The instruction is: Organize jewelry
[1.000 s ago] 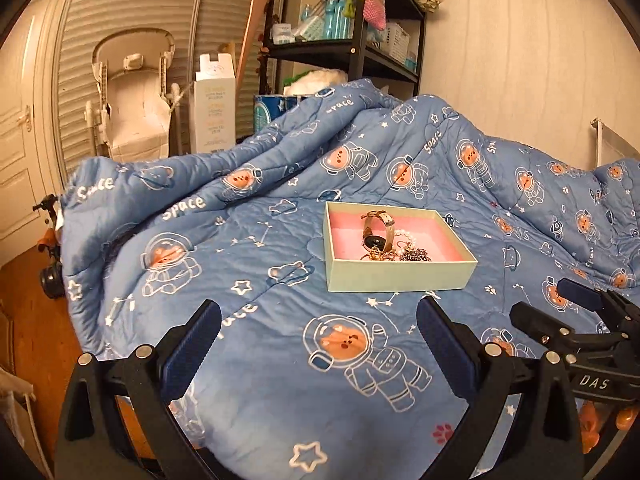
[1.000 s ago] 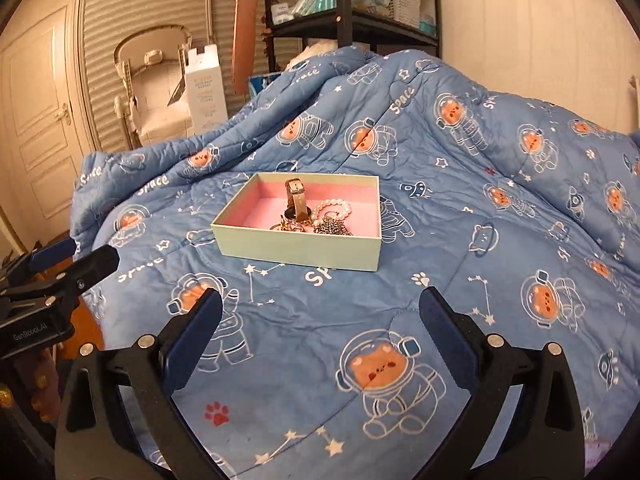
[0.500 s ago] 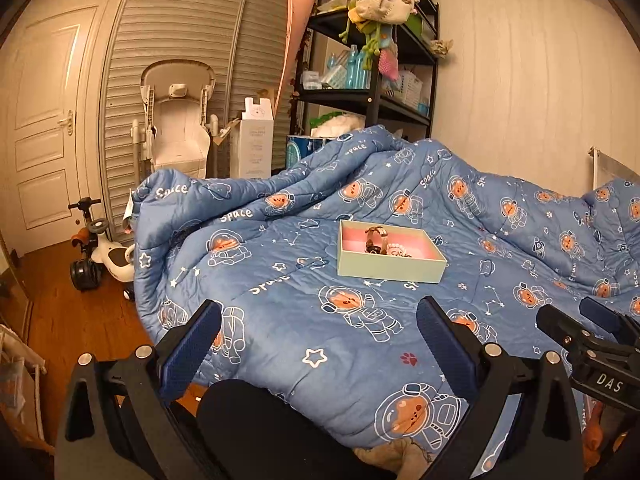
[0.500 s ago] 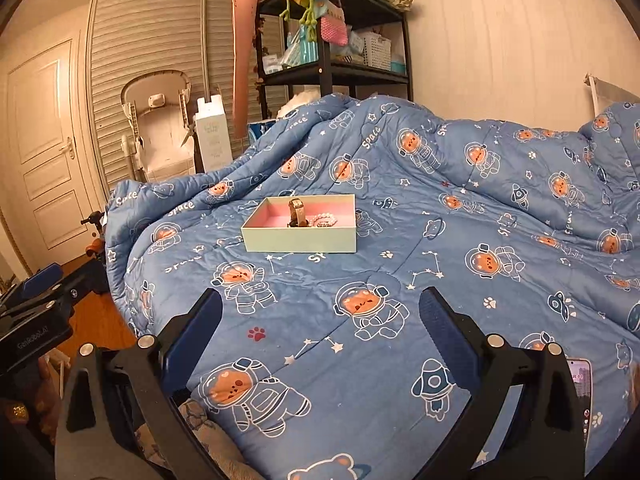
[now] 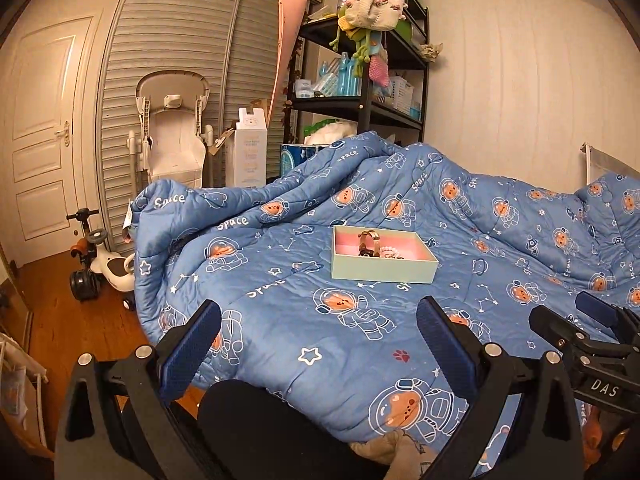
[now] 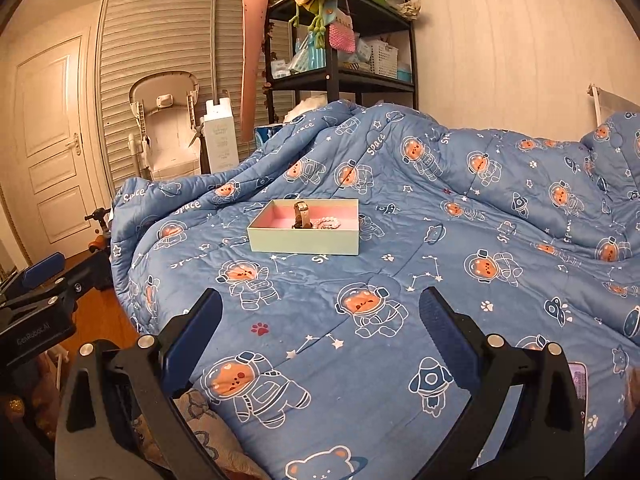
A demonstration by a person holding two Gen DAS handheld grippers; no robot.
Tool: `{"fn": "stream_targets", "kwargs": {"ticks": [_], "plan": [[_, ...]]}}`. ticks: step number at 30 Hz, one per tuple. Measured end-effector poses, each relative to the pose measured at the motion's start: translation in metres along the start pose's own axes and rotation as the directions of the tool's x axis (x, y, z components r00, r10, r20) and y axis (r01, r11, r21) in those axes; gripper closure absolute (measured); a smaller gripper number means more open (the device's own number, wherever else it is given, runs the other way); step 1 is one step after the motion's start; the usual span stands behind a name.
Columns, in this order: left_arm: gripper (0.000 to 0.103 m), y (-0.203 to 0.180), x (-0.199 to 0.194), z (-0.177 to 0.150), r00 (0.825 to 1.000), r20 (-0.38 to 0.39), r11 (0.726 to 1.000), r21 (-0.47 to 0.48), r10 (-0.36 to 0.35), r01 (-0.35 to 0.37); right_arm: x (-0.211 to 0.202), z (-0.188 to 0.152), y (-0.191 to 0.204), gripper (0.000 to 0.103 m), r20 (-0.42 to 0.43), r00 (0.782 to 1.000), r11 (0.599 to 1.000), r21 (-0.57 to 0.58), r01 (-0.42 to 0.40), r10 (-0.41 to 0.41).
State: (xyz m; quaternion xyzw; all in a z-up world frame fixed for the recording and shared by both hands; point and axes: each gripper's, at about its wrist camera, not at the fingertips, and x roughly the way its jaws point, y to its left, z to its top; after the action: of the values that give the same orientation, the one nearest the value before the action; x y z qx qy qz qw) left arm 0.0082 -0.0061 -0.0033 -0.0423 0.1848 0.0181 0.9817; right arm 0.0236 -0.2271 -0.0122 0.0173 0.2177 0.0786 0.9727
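One box [image 5: 383,260] with pink lining, holding a watch [image 5: 369,242] and beads [image 6: 327,223], on the blue quilt [image 5: 320,320], well ahead of left gripper [image 5: 318,346] and right gripper [image 6: 320,334], both spread wide, empty.

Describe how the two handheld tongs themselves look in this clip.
Both tongs, left and right, have black angular frames with silver screws and dark blue ribbed pads. Seen from the opposite camera, the right one's side reads "DAS", the left one's "GenRobot.AI". No cables or sleeves are visible.

Blue quilted bed [image 5: 320,332], black shelving [image 5: 362,108], louvred closet doors [image 5: 176,40], wood floor [image 5: 60,312]
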Motion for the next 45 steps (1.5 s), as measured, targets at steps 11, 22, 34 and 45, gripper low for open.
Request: {"fn": "stream_targets", "kwargs": {"ticks": [11, 22, 34, 45], "plan": [[0.007, 0.0024, 0.0004, -0.0013, 1.000, -0.008, 1.000, -0.013, 0.011, -0.011, 0.0011, -0.0015, 0.0002, 0.006, -0.006, 1.000, 1.000, 0.001, 0.001, -0.001], [0.007, 0.0029, -0.0026, -0.0012, 1.000, -0.001, 1.000, -0.010, 0.002, -0.002, -0.0012, -0.0026, 0.0018, 0.006, 0.004, 1.000, 1.000, -0.010, -0.004, 0.004], [0.007, 0.0033, -0.0024, 0.0001, 1.000, -0.002, 1.000, -0.009, 0.007, -0.007, -0.0006, -0.0024, 0.0014, 0.006, 0.002, 1.000, 1.000, -0.011, -0.009, 0.009], [0.007, 0.0051, -0.0019, -0.0008, 1.000, -0.006, 1.000, -0.019, 0.006, -0.006, 0.0009, -0.0023, 0.0021, 0.006, -0.004, 1.000, 1.000, -0.015, -0.012, 0.012]]}}
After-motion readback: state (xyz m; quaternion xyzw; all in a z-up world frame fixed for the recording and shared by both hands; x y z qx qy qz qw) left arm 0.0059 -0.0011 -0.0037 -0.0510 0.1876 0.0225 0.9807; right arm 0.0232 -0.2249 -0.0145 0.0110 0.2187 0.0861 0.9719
